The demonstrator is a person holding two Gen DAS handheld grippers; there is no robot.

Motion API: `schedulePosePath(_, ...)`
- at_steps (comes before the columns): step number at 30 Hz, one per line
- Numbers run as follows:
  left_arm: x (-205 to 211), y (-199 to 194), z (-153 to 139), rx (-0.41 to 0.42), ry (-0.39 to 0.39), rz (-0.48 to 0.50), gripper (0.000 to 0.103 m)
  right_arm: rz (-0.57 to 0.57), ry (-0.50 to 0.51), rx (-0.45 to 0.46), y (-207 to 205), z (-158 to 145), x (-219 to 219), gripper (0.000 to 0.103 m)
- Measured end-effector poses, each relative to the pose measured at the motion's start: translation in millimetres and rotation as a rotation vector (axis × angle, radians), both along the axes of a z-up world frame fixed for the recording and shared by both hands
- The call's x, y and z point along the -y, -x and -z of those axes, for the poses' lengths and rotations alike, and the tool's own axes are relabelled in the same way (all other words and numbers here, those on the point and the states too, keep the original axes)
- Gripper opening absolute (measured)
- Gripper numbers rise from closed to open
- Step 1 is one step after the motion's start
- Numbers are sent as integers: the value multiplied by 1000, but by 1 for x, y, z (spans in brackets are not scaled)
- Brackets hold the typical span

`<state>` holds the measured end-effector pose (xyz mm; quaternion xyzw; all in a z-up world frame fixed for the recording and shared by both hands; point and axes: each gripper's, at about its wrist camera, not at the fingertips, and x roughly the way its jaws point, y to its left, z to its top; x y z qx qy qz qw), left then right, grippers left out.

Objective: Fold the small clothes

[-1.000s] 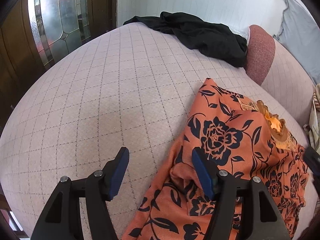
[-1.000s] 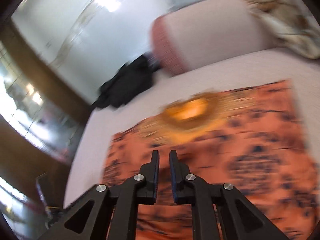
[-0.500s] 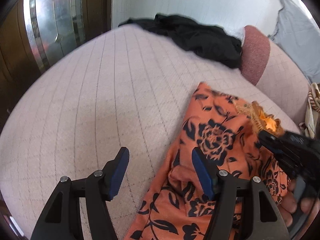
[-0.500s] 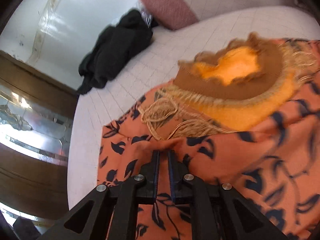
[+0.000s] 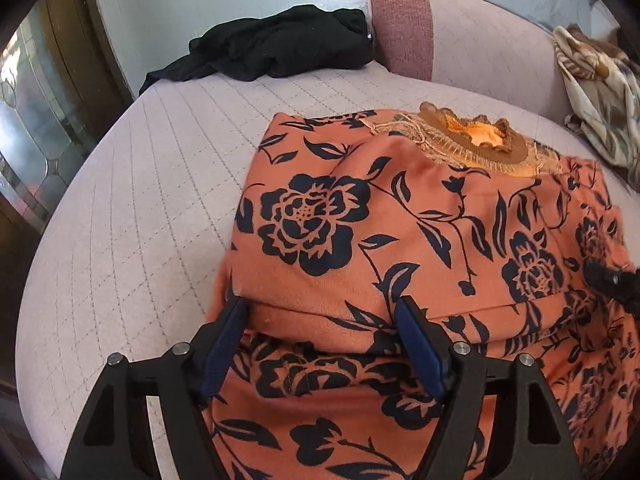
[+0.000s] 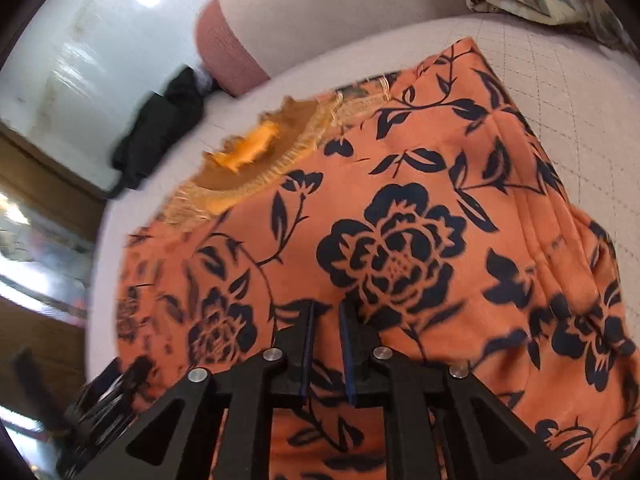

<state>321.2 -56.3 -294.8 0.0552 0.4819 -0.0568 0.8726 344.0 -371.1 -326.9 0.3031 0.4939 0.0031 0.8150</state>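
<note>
An orange garment (image 5: 400,232) with a dark floral print lies on the quilted bed, its fringed neckline (image 5: 480,140) at the far end. A layer is folded over, and its folded edge runs across just in front of both grippers. My left gripper (image 5: 318,312) straddles that fold near the garment's left edge; its jaws are opening with cloth lying between them, unpinched. In the right wrist view my right gripper (image 6: 326,312) stands nearly shut, pinching the garment (image 6: 400,248) at the fold; its jaws are starting to open. It also appears as a dark blur (image 5: 612,280).
A black garment (image 5: 280,48) lies bunched at the bed's far edge beside a pink bolster (image 5: 404,28). A patterned blanket (image 5: 592,92) sits at the far right. Bare pink quilt (image 5: 140,220) stretches left of the garment; a glass door (image 5: 24,120) stands beyond.
My left gripper slid right, from beside the garment onto it, and widened. My right gripper brought a pinched fold down toward the near side, leaving a layer folded across the garment.
</note>
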Motion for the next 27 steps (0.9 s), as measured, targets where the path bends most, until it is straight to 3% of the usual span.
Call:
schedulePosePath(3,-8,3,-9,49,46,-38,77,2,20,13,1,-15,13,15)
schedulePosePath(7,-4,0,-8,53,88,-23,77,118,52,83,-9,-35,52,15)
schedulePosePath(9,8,-2,1,36,37,-5,77,184,78,86,-18,-28,73,23)
schedulePosePath(11,16,-6,7,31,-18,8,77,213,112,-4,-31,-6,89,28)
schedulePosePath(13,22,-5,7,43,-43,16,78,237,51,22,-30,1,99,28)
schedulePosePath(22,5,4,-11,92,14,-11,78,110,74,101,20,-48,58,29)
schedulePosePath(23,6,4,-12,97,15,-11,78,94,98,98,24,-47,51,31)
schedulePosePath(25,7,4,-13,108,19,-7,78,74,134,50,25,-32,38,50)
schedulePosePath(27,8,6,-15,117,15,0,78,72,157,38,27,-21,29,55)
